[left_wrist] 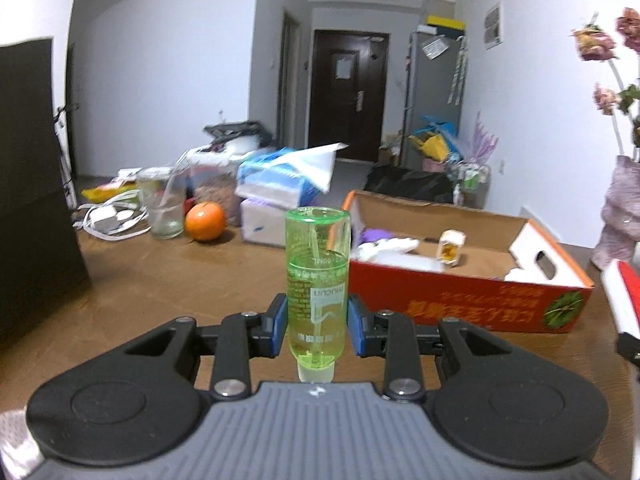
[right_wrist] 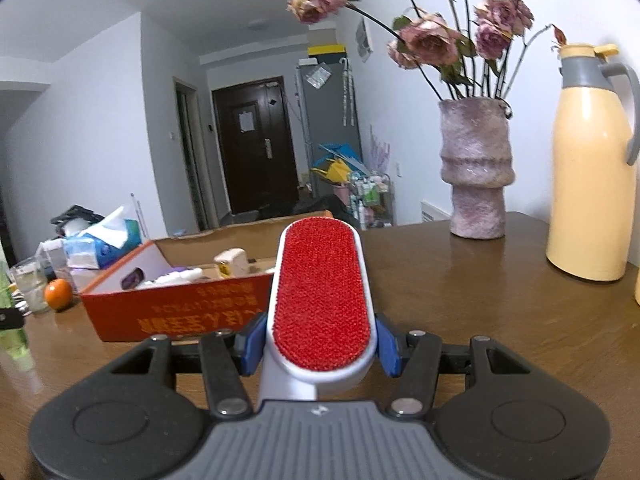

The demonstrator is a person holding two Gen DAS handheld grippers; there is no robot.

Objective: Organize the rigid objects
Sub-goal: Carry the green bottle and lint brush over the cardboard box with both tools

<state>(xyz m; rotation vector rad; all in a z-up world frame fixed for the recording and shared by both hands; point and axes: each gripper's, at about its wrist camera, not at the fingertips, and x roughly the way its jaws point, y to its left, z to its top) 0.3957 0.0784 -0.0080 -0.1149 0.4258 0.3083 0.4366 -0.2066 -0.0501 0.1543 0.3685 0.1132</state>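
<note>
My left gripper (left_wrist: pixel 317 318) is shut on a green transparent bottle (left_wrist: pixel 317 280), held with its cap toward me above the brown table, in front of the left end of the red cardboard box (left_wrist: pixel 460 300). My right gripper (right_wrist: pixel 318 344) is shut on a white lint brush with a red pad (right_wrist: pixel 322 296), held just right of the same box (right_wrist: pixel 180 312). The box holds several small items, among them a white and yellow packet (left_wrist: pixel 452 248) and a purple and white tube (right_wrist: pixel 176 278). The bottle also shows at the left edge of the right wrist view (right_wrist: pixel 12 336).
An orange (left_wrist: pixel 205 221), a glass cup (left_wrist: pixel 162 204), tissue packs (left_wrist: pixel 280 180) and cables (left_wrist: pixel 108 220) lie at the table's far left. A dark panel (left_wrist: pixel 32 200) stands at the left. A vase of dried roses (right_wrist: pixel 476 168) and a yellow thermos jug (right_wrist: pixel 592 164) stand at the right.
</note>
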